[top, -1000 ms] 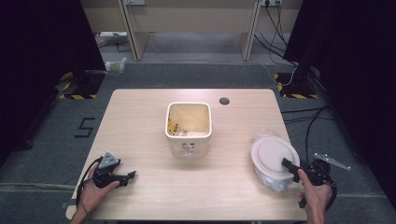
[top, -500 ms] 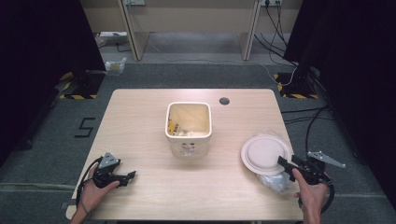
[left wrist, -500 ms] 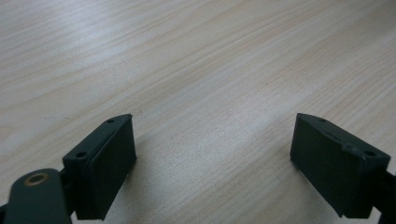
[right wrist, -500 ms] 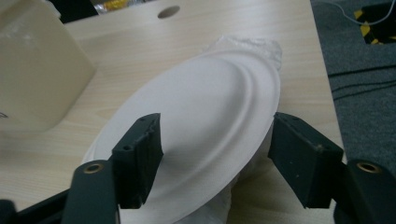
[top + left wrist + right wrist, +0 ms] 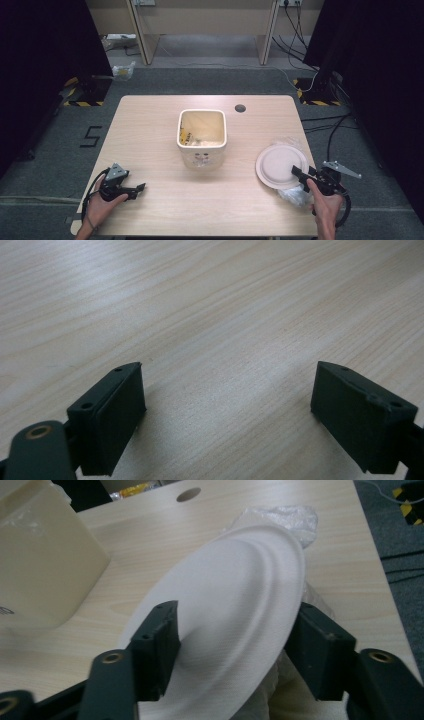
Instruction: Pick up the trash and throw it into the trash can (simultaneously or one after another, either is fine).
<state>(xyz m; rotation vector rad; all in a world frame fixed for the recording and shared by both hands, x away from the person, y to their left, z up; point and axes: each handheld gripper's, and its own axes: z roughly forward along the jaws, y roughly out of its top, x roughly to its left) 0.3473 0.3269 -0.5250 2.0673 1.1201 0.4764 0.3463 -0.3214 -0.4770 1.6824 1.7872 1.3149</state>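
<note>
Paper plate [image 5: 279, 166], white and round, sits at the right near side of the table, tilted up on its edge between the jaws of the right gripper [image 5: 300, 175]. Around it, largest first: a dark room with grey carpet floor [image 5: 210, 82] and black curtains on both sides; a light wooden table [image 5: 150, 130] with a small round hole [image 5: 240, 108] near its far edge; a cream square bin [image 5: 201, 136] at the table's middle, with scraps inside; and crumpled clear plastic [image 5: 295, 196] under and behind the plate. In the right gripper view the plate [image 5: 235, 625] stands between the two black jaws, which look closed on its rim, though blur makes the contact hard to judge. The left gripper [image 5: 135, 189] rests low over bare wood at the near left corner, jaws spread wide and holding nothing.
</note>
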